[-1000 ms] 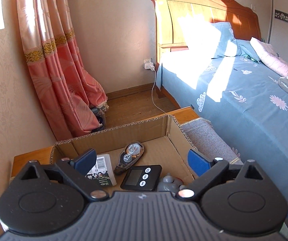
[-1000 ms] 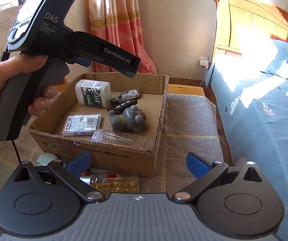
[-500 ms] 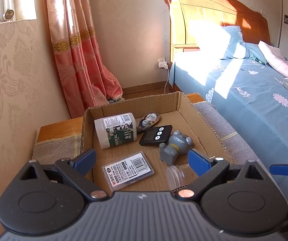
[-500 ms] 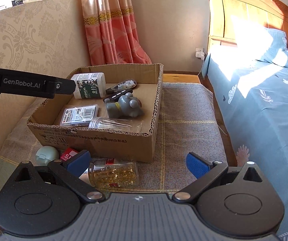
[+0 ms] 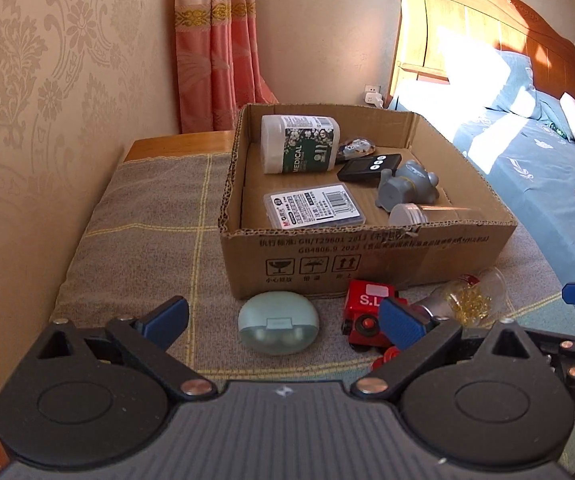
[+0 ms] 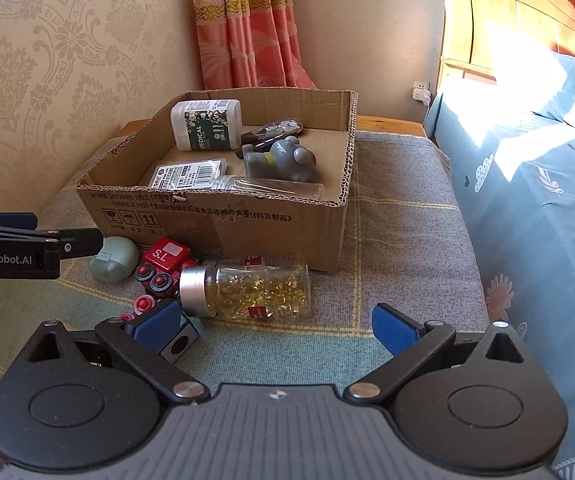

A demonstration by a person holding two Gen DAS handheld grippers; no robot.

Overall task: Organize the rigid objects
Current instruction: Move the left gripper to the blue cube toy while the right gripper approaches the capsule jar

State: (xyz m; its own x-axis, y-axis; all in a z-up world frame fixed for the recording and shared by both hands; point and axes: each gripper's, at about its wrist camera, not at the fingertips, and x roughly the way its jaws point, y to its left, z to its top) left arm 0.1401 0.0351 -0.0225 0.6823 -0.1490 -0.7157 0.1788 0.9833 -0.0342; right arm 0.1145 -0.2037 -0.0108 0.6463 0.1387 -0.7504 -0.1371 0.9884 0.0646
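The brown cardboard box sits on a grey checked cloth over the counter, so everything gets placed off that box.

Inside it: a white bottle with a green "MEDICAL" label lying on its side at the far end, a black timer with three white buttons next to it, a grey toy animal figure, a flat clear plastic case with a barcode label, and a clear plastic tube with a screw cap against the near wall.

Outside, just in front of the box's near wall, there's a pale green oval earbud-style case, a red toy vehicle marked "S.L" and a clear bottle of golden capsules with a silver cap lying on its side. A small blue-and-grey cube lies nearer the camera than the capsule bottle.

The left hand-held gripper hangs over the green case with its jaws spread wide, holding nothing. The right hand-held gripper is also wide open and empty, lined up in front of the capsule bottle, not touching it.
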